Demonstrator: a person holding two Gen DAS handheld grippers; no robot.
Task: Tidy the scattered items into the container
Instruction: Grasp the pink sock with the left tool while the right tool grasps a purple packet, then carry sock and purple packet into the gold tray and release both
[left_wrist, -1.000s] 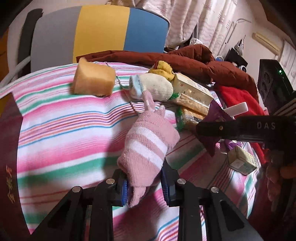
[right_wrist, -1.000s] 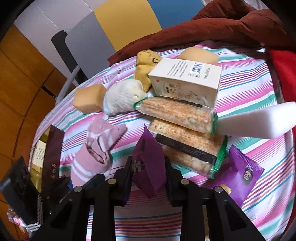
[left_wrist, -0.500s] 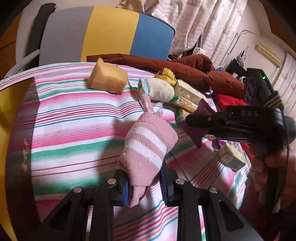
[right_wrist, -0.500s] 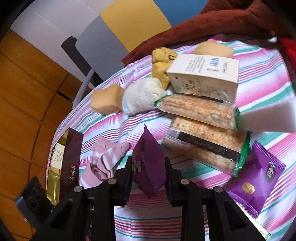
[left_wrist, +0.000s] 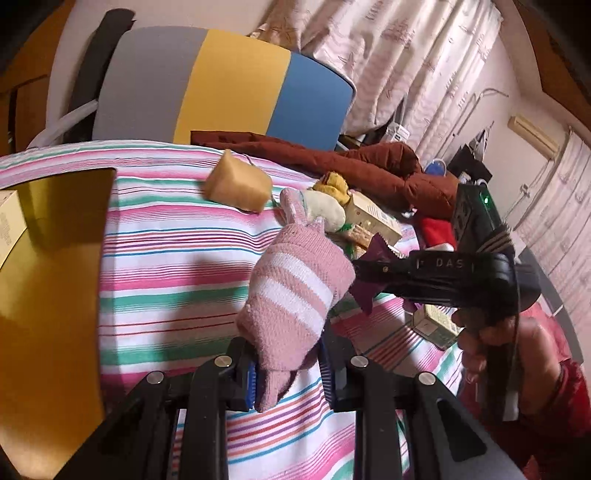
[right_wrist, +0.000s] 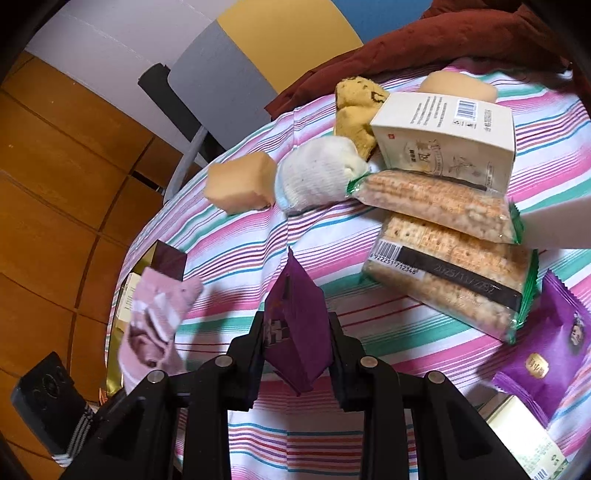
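Compared with a second ago, the left claw (left_wrist: 288, 373), clamped on the pink striped sock (left_wrist: 295, 295), now hangs nearer the gold box (left_wrist: 55, 295) at the counter's edge, likely the container, while the right claw (right_wrist: 297, 350) keeps gripping the purple snack packet (right_wrist: 295, 325).

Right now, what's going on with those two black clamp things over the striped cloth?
A person is tidying up with a hand-held gripper in each hand. The left gripper holds a pink sock above the striped cloth, near a gold box. The right gripper is shut on a purple packet. Crackers, a white sock and sponges lie on the cloth.
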